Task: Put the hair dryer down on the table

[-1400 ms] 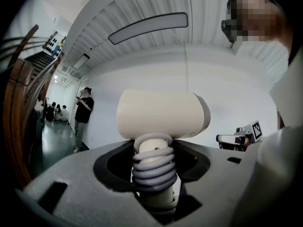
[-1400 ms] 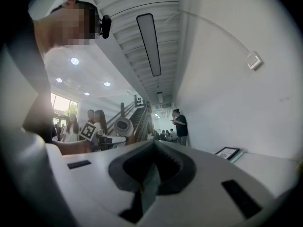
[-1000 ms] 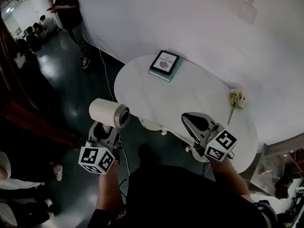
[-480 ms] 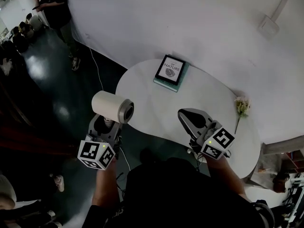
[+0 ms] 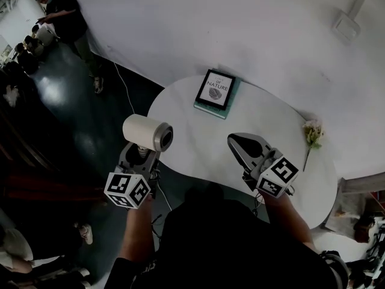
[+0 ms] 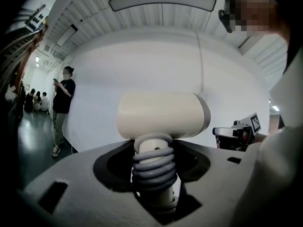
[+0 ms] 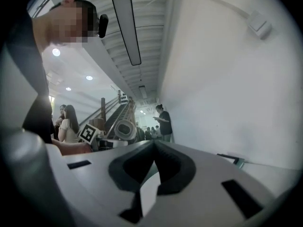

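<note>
The cream hair dryer (image 5: pixel 147 132) stands upright off the left edge of the white oval table (image 5: pixel 198 134), its nose pointing toward the table. My left gripper (image 5: pixel 141 153) is shut on its handle, just below the barrel. In the left gripper view the barrel (image 6: pixel 163 115) sits above the jaws, and a grey coiled cord (image 6: pixel 152 169) wraps the handle between them. My right gripper (image 5: pixel 231 139) hovers over the table's near side, shut and empty. The right gripper view shows its fingertips (image 7: pixel 154 144) meeting, with the hair dryer (image 7: pixel 125 129) far off to the left.
A framed book (image 5: pixel 215 91) lies at the table's far edge, and a dried flower (image 5: pixel 313 134) lies at its right end. A white backdrop rises behind the table. A cable (image 5: pixel 126 92) runs over the dark floor at left, where people (image 5: pixel 60 14) stand.
The left gripper has carried the hair dryer a little up and to the right, closer to the table's left edge. The right gripper has hardly moved.
</note>
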`<state>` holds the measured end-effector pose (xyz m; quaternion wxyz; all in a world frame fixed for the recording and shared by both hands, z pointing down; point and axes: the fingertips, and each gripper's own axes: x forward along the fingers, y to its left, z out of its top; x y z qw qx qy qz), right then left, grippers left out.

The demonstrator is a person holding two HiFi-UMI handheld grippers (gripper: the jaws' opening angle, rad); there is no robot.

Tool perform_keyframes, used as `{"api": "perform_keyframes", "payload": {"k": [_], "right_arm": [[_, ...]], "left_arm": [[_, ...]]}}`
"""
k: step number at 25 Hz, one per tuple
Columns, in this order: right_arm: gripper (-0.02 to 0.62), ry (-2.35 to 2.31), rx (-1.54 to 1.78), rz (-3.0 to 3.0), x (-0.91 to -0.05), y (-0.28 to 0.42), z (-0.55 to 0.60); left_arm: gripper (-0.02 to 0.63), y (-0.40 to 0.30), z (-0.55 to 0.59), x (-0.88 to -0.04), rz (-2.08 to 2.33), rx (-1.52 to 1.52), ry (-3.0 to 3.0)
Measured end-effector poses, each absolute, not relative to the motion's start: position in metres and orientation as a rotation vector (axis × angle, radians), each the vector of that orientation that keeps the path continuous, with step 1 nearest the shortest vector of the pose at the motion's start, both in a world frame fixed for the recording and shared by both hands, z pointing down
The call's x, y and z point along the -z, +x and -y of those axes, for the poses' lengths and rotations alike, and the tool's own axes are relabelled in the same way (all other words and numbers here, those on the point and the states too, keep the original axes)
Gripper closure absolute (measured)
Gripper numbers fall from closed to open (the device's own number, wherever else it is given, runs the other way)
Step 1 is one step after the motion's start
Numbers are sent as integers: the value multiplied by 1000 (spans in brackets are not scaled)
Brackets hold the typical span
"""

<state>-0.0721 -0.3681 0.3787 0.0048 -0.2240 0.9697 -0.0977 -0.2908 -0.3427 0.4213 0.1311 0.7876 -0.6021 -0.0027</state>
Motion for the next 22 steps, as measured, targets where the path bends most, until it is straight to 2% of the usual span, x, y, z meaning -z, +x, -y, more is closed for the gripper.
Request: {"api": "perform_keyframes", "payload": {"k": [9,22], "right_arm": [[589,-664,422,-3008,-402,-53,394],[589,-797,503,-3093,-434,-83,419]], "left_arm": [[373,-266,382,-466,1714,-129,2178],[373,-282,441,-568,1512,-277,2102]]}}
